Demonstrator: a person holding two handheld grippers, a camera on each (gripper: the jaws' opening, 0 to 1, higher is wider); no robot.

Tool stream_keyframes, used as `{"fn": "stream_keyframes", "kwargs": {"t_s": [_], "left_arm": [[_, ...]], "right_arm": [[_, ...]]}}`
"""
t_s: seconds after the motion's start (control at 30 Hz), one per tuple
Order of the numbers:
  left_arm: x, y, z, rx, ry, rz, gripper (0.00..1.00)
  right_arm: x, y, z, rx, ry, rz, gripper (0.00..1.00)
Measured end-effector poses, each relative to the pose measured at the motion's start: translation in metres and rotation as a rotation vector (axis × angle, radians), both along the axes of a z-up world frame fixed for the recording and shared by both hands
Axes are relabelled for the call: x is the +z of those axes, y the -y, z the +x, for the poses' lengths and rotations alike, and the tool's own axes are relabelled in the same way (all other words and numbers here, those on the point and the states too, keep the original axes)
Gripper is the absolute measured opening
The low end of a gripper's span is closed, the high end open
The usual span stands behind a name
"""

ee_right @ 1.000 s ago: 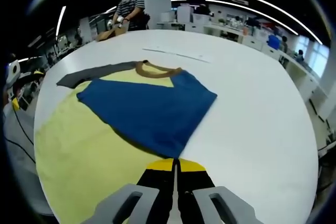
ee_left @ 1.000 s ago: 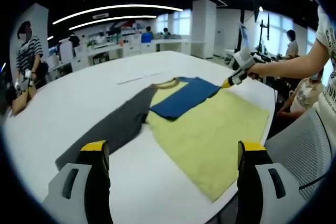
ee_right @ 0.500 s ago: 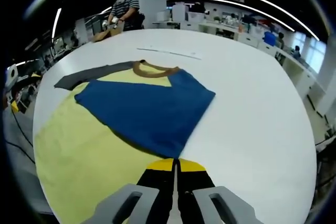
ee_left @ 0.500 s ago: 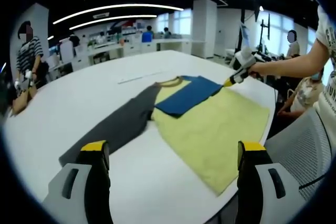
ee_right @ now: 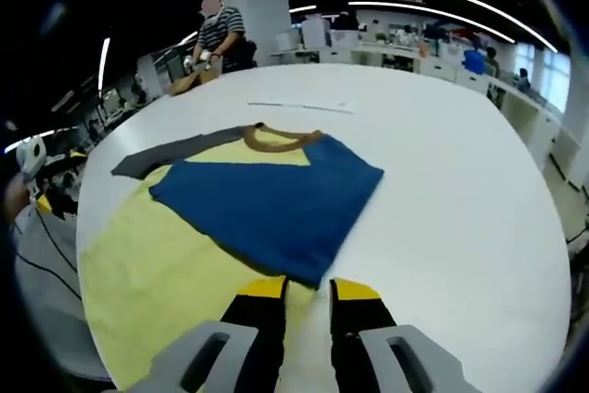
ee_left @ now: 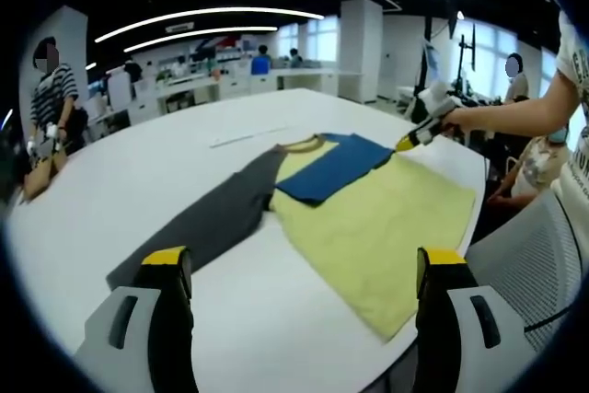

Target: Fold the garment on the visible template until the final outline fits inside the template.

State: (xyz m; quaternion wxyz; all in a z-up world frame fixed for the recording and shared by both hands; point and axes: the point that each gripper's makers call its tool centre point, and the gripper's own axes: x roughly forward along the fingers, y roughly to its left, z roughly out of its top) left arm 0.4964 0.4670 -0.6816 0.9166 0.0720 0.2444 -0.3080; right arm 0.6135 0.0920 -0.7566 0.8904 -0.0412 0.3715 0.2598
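Observation:
A T-shirt lies flat on the white table [ee_left: 110,190]. Its yellow body [ee_left: 377,227] reaches the table's near right edge. The grey sleeve [ee_left: 207,223] stretches out to the left, and the blue sleeve [ee_left: 336,167] is folded across the chest below the brown collar [ee_left: 299,145]. My left gripper [ee_left: 304,269] is open, hanging short of the shirt. My right gripper [ee_right: 308,292] is open just at the tip of the blue sleeve [ee_right: 267,204], jaws parted over the yellow body [ee_right: 156,255] and bare table [ee_right: 460,190]. From the left gripper view, the right gripper [ee_left: 409,143] hovers by the blue sleeve's far corner.
A thin pale strip [ee_left: 244,138] lies on the table beyond the collar. A grey mesh chair [ee_left: 525,255] stands off the right edge beside the person's arm [ee_left: 515,117]. A person in a striped shirt [ee_right: 216,29] stands at the far end. Desks fill the background.
My right gripper was shut at the blue sleeve's tip and has now opened, leaving the sleeve lying on the body. The left gripper stayed open and nearly still.

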Motion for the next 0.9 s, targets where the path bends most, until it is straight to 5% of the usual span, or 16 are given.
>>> {"fn": "stream_keyframes", "kwargs": {"t_s": [0.5,0.9], "left_arm": [[0.001,-0.005,0.002,0.031,-0.002,-0.012,0.99],[-0.001,-0.014,0.005,0.070,-0.004,-0.023,0.99]], "right_arm": [[0.041,-0.032,-0.014,0.133,0.115,0.109,0.78],[0.065,-0.044,-0.036,0.215,0.173,0.148,0.99]]}}
